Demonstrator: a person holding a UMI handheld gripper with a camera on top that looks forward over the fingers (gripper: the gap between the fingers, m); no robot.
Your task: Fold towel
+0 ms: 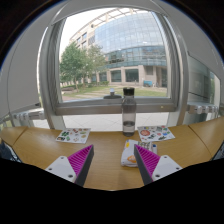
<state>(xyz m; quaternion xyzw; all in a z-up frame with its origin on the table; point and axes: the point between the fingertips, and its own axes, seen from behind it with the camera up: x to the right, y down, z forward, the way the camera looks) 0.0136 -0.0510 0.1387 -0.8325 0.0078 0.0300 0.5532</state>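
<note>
We look along the gripper [112, 163], held level above a smooth wooden table [105, 150]. Its two fingers stand apart, holding nothing, their ribbed magenta pads [82, 160] facing inward. At twelve o'clock beyond them stands a tall clear bottle [128, 110] with a dark cap. A small printed packet [129, 154] sits at one o'clock, partly hidden. We see no towel.
</note>
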